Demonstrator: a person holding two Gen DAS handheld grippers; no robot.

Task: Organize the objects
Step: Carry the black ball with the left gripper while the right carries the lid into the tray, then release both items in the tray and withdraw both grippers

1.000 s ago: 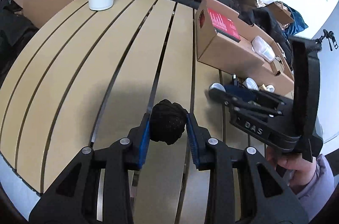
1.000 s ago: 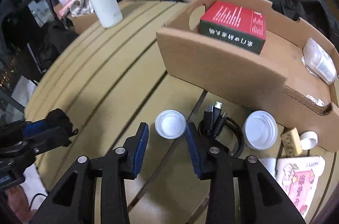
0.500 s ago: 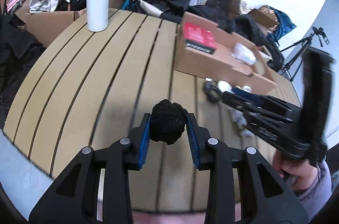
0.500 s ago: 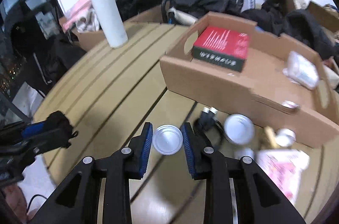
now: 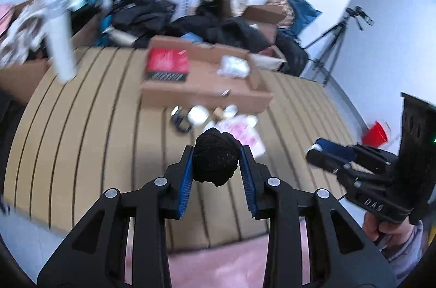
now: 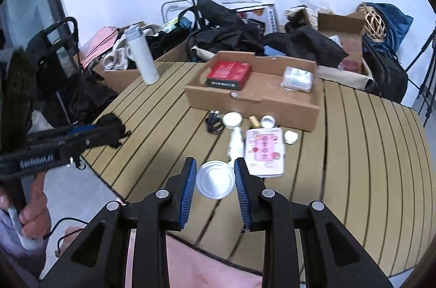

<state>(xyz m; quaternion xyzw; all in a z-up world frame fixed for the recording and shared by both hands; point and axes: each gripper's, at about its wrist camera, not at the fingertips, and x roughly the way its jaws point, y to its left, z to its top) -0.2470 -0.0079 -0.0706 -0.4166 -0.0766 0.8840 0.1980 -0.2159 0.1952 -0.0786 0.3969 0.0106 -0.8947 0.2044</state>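
Observation:
My left gripper (image 5: 216, 164) is shut on a black balled-up fabric bundle (image 5: 216, 161), held above the near edge of the slatted table (image 5: 81, 124); gripper and bundle also show in the right wrist view (image 6: 109, 128). My right gripper (image 6: 215, 175) is shut on a round white lid (image 6: 215, 179), lifted above the table. A cardboard tray (image 6: 253, 101) at the back holds a red box (image 6: 228, 72) and a clear packet (image 6: 297, 78).
In front of the tray lie a black cable (image 6: 214, 121), white lids (image 6: 232, 120), a small white bottle (image 6: 236, 145) and a pink packet (image 6: 264, 151). A white flask (image 6: 141, 59) stands at the back left. Bags and boxes crowd behind the table.
Both grippers have pulled back and up from the table. The right one closed on the white lid and lifted it. The left one still holds the black bundle.

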